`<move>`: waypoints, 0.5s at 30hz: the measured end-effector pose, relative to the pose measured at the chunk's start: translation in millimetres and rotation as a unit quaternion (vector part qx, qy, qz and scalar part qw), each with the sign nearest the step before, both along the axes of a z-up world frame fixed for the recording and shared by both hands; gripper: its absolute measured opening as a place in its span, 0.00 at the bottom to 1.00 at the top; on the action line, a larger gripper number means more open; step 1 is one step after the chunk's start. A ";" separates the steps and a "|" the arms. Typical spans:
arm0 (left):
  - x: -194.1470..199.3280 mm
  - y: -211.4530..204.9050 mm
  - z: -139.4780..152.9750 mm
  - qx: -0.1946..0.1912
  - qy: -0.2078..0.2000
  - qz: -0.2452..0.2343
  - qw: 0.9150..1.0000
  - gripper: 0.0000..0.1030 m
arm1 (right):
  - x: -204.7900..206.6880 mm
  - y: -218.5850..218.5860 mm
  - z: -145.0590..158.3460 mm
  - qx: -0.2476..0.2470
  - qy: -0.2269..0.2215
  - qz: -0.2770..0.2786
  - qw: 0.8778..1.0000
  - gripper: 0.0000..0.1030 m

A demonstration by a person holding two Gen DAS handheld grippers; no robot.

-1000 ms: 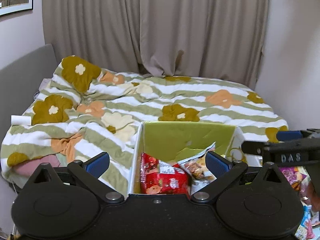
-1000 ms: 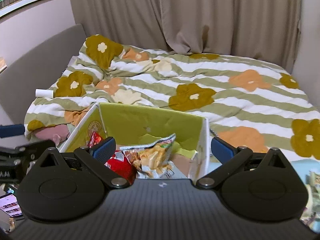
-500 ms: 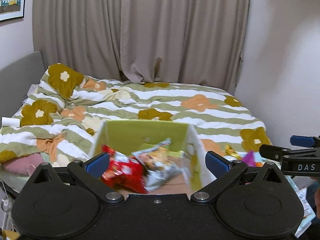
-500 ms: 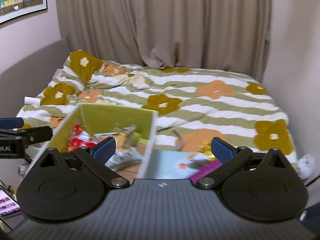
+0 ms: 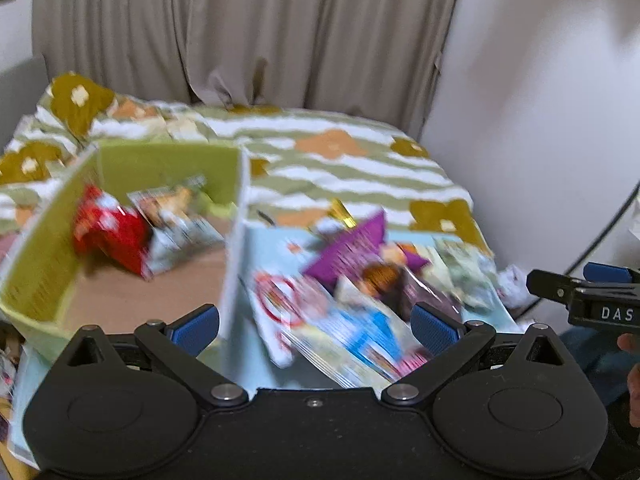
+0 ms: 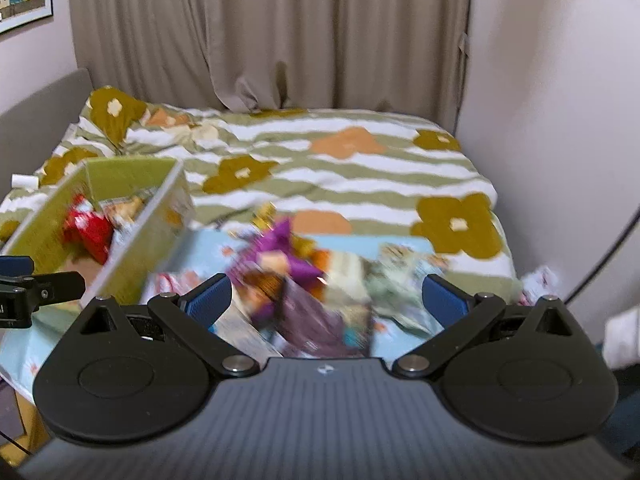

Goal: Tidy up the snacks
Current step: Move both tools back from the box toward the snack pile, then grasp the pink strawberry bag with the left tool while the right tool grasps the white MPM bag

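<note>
A green cardboard box point(image 5: 52, 240) point(image 6: 132, 168) stands at the left on a light blue surface point(image 5: 256, 360). In it lie a red snack bag point(image 5: 116, 236) point(image 6: 90, 230) and a pale chip bag point(image 5: 180, 220). To its right lies a blurred pile of loose snack packets, with a purple bag point(image 5: 352, 244) point(image 6: 276, 248) on top. My left gripper point(image 5: 316, 330) is open and empty above the box's right wall and the pile. My right gripper point(image 6: 326, 298) is open and empty above the pile.
A bed with a green striped flowered quilt point(image 6: 340, 168) lies behind. Beige curtains point(image 5: 248, 32) hang at the back. A white wall point(image 5: 540, 120) is at the right, with a dark cable point(image 6: 608, 256). The right gripper shows at the left wrist view's right edge point(image 5: 580, 292).
Both views have swung right and down. The box has shifted to the left of each view and the snack pile now lies between both grippers' fingers. Both grippers stayed open.
</note>
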State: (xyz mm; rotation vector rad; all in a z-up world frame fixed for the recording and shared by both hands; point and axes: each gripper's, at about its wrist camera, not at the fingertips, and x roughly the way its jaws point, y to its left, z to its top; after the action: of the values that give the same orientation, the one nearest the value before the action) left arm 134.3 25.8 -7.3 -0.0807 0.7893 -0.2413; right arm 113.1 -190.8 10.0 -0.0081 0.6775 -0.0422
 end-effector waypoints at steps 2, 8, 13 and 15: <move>-6.9 -14.1 -12.2 0.000 0.017 -0.005 1.000 1.00 | -8.6 -18.3 -8.4 0.002 0.007 -0.004 1.000 1.00; -18.6 -42.9 -49.8 0.001 0.073 -0.026 0.997 1.00 | -22.5 -53.2 -36.9 0.018 0.035 -0.026 0.999 1.00; -25.6 -60.2 -77.0 -0.005 0.117 -0.045 0.992 1.00 | -25.5 -68.4 -62.2 0.029 0.056 -0.043 0.997 1.00; -28.2 -66.4 -86.7 -0.007 0.129 -0.049 0.990 1.00 | -25.7 -73.5 -71.6 0.037 0.063 -0.047 0.996 1.00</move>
State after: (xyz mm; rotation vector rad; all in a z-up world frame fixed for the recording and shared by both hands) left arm 106.1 -40.5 -94.0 -0.0870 1.0501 -0.3328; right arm 87.4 -264.3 -61.6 0.0923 0.8046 -0.1074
